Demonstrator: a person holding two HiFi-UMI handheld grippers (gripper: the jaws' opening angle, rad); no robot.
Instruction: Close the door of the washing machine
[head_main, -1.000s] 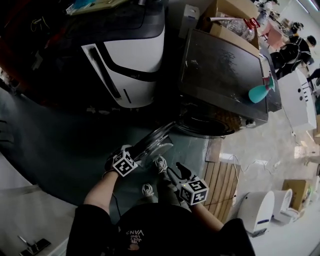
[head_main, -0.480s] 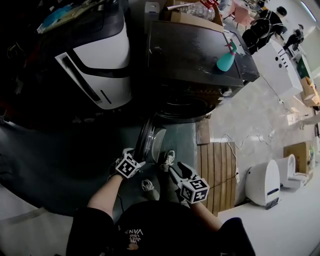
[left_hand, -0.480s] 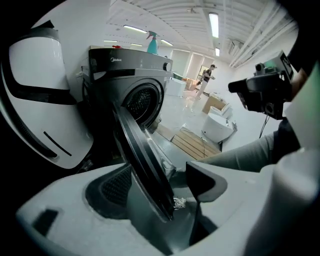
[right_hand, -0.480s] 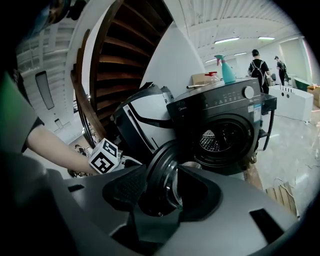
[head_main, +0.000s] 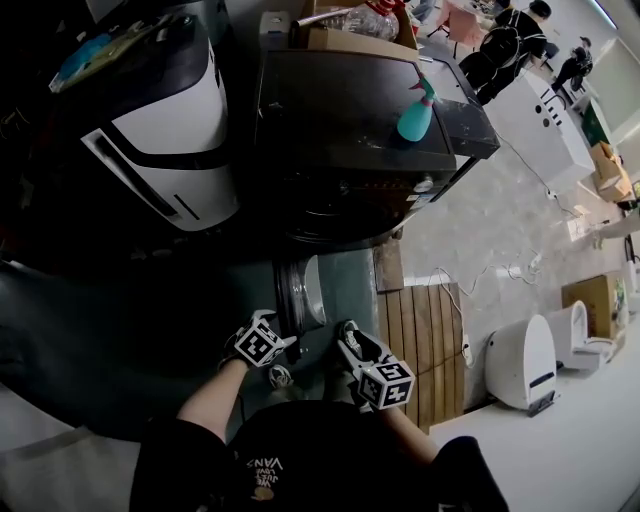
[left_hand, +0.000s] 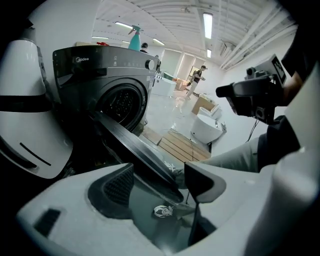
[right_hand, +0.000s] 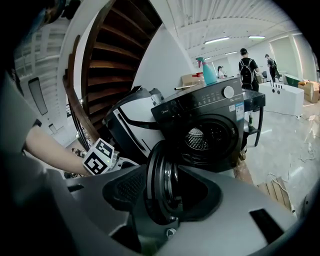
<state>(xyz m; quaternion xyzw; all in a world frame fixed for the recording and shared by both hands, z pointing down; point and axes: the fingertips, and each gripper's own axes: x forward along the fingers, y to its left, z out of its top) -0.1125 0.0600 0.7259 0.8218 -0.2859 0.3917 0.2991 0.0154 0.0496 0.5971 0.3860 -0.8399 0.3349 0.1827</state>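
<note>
Hard to see: from above, the washing machine front sits in deep shadow.
Door: ajar, edge-on, just ahead of both tools.
Left tool: jaws closing, door rim between them, not clamped.
Right tool: released, jaws apart.
Change: the door has swung nearer the drum than a second ago.

Ceiling strip lights at twelve o'clock brighten the gripper views. The head view is dim, nearly black toward nine o'clock, with pale floor at three. Fisheye bending warps every edge; the washing machine looks dark.
</note>
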